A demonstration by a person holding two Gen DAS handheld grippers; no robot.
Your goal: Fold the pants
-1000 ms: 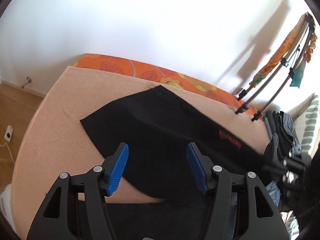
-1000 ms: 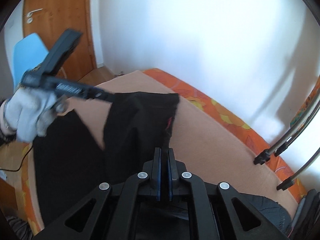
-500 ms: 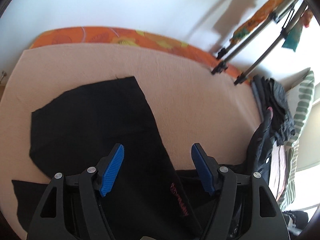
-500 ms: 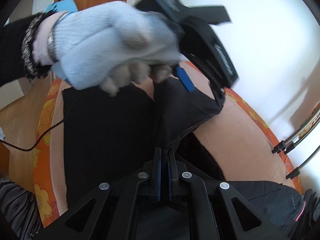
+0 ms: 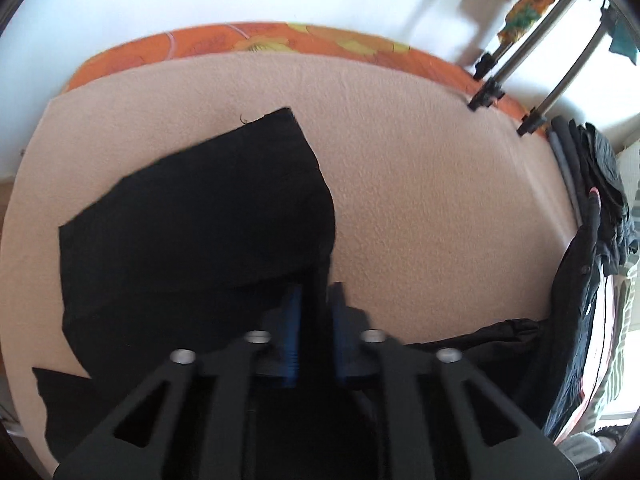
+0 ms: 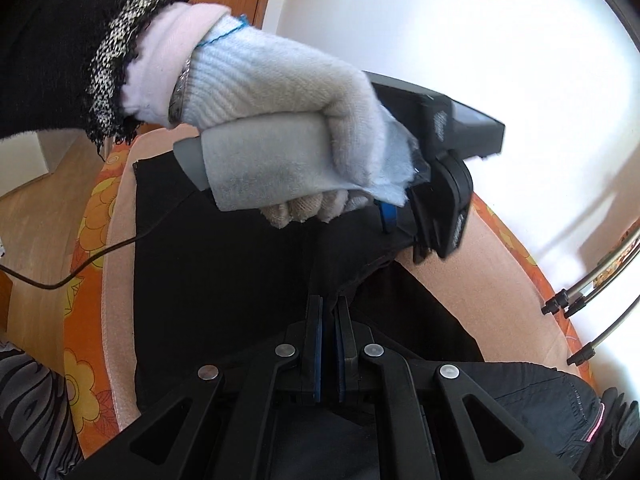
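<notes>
Black pants [image 5: 200, 220] lie partly folded on a peach blanket [image 5: 420, 200]. In the left wrist view my left gripper [image 5: 316, 292] points steeply down, its jaws closing with a raised ridge of the black fabric pinched between the blue pads. The right wrist view shows the same pants [image 6: 208, 264] spread below, and my right gripper [image 6: 329, 304] is shut on a lifted edge of them. Just beyond it, a gloved hand [image 6: 280, 92] holds the left gripper [image 6: 400, 220] down on the same raised fold.
An orange flowered sheet [image 5: 280, 38] borders the blanket by the white wall. A drying rack [image 5: 540, 60] stands at the far right, with a pile of dark clothes [image 5: 592, 184] beside it. A black cable [image 6: 80, 268] crosses the bed's left edge. Another dark garment [image 6: 540, 392] lies near me.
My left gripper came down over the pants and closed its wide jaws on the raised fold. The right gripper stayed shut on the fabric while the gloved hand moved in close before it.
</notes>
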